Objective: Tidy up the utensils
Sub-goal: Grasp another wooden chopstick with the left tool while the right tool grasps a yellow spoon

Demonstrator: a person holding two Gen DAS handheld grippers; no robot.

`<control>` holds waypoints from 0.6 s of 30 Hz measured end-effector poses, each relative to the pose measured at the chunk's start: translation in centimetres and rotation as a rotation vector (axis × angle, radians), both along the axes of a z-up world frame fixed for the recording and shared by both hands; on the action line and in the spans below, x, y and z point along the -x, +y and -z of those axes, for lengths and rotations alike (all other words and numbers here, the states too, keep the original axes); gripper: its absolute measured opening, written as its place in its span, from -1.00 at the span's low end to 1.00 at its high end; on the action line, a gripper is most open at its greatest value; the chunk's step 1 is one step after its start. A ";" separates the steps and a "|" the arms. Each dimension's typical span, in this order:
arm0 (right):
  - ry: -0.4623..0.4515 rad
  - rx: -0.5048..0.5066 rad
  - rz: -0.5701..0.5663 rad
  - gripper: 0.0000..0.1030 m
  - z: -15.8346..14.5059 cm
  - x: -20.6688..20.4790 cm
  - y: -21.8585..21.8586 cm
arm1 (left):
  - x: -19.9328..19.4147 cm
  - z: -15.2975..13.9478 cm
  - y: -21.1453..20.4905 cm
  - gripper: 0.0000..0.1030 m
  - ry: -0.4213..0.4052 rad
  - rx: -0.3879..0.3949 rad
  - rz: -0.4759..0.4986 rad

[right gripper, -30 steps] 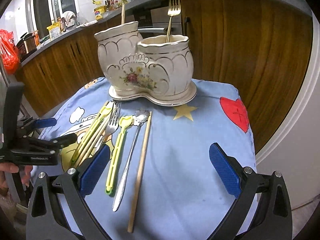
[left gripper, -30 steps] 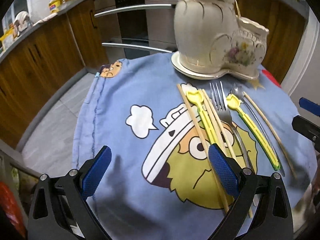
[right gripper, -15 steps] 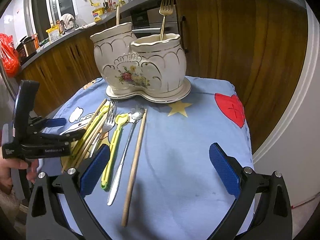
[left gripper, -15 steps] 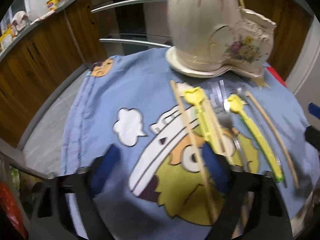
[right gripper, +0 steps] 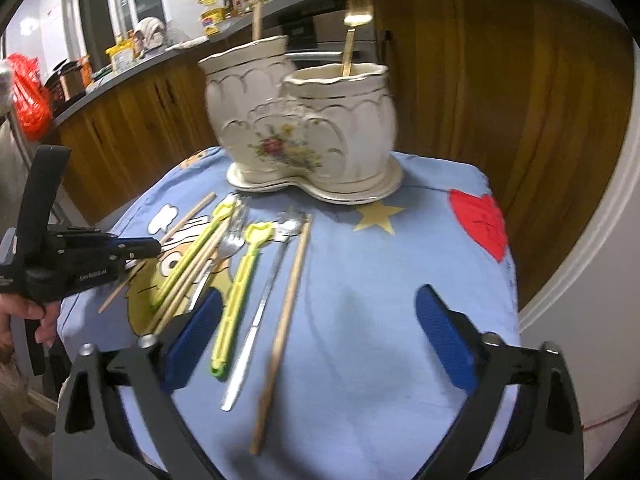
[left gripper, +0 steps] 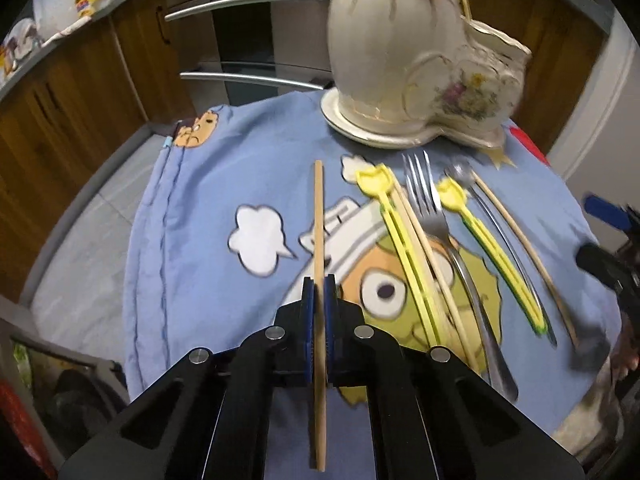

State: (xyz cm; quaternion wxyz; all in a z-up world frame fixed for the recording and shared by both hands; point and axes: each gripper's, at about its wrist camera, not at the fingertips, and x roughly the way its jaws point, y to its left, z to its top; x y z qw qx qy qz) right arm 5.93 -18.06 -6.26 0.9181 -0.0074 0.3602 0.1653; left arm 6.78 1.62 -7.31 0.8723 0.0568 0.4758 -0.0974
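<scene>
My left gripper [left gripper: 319, 286] is shut on a wooden chopstick [left gripper: 318, 216], gripping it near its middle just above the blue tablecloth [left gripper: 200, 240]. It also shows in the right wrist view [right gripper: 154, 246] at the left. To its right lie yellow plastic chopsticks [left gripper: 394, 236], another wooden chopstick, a steel fork [left gripper: 430, 208], a second yellow utensil [left gripper: 480, 240], a spoon and a further wooden chopstick [left gripper: 524, 248]. The cream ceramic double holder [right gripper: 304, 132] stands at the back with a gold fork [right gripper: 354, 36] in it. My right gripper [right gripper: 320, 332] is open and empty above the cloth.
The table is small and round; its edge drops to the floor at the left [left gripper: 80, 248]. Wooden kitchen cabinets [right gripper: 480, 80] and an oven [left gripper: 248, 40] stand behind. A red heart patch [right gripper: 480, 224] marks the cloth at the right.
My left gripper has moved forward and shut on the leftmost wooden chopstick, turning it away from the other utensils. My right gripper has shifted closer to the table and stays open.
</scene>
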 end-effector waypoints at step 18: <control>0.122 0.205 -0.139 -0.45 2.1 -2.6 7.8 | -0.8 0.2 -0.7 -0.55 -0.021 -0.037 0.025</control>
